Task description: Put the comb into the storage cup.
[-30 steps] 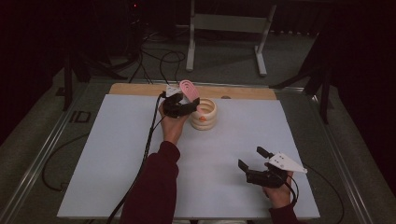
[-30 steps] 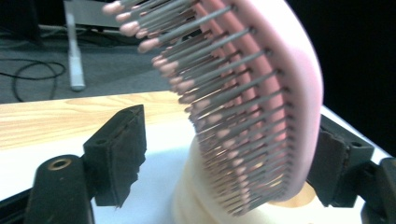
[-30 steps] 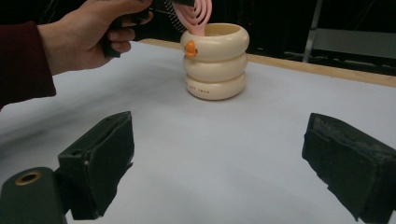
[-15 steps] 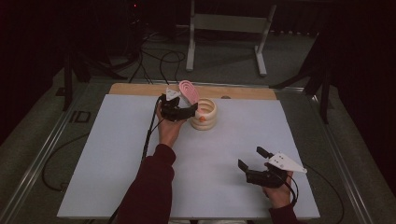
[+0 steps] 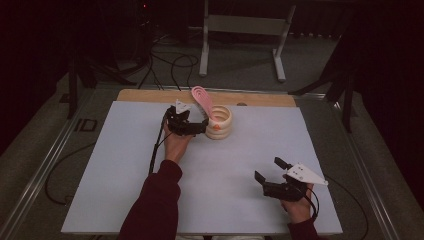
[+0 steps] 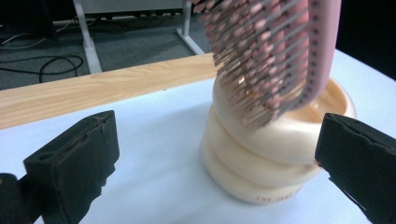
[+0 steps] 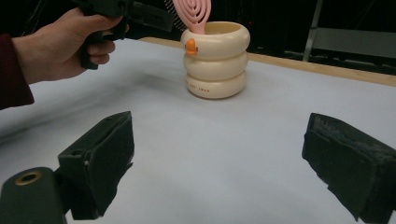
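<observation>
The left gripper [image 5: 196, 126] sits at the far middle of the table [image 5: 120, 165], just left of the cup [image 5: 220, 123]. Its jaws have just been opening and stand wide, nothing between them. In the left gripper view the cup lies ahead and to the right, the right jaw apparently close against its wall, though contact is hard to judge. The brush [image 5: 201, 99] stands in the cup, handle down, long axis near upright and tilted toward the left gripper. The left hand is far nearer. The right gripper [image 5: 267, 175] rests at the near right, well apart, jaws wide and empty.
</observation>
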`<action>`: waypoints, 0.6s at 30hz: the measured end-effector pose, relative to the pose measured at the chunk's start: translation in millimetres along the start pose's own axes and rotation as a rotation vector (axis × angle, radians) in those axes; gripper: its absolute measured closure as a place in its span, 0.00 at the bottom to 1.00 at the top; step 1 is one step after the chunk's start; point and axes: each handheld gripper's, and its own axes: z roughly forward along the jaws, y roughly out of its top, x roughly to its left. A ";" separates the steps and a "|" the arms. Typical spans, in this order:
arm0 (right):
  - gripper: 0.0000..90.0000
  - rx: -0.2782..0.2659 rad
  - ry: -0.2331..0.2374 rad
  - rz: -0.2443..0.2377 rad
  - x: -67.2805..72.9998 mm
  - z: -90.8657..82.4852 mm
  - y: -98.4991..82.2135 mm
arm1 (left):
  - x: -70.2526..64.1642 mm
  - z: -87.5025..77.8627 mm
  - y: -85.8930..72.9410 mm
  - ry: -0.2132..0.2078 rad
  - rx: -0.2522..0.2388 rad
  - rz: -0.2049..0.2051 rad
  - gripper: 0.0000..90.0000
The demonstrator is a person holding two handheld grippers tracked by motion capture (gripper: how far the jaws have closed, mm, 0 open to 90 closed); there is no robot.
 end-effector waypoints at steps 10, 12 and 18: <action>0.10 0.002 0.001 -0.004 0.7 0.6 -0.1 | -0.3 -17.1 -3.8 -0.013 0.045 0.050 0.00; 0.10 0.001 0.002 -0.002 0.8 0.7 -0.1 | -0.3 -19.7 -4.4 -0.019 0.045 0.055 0.00; 0.10 0.000 0.000 -0.007 1.4 0.9 0.2 | 0.5 -37.7 -13.2 -0.033 0.077 0.077 0.00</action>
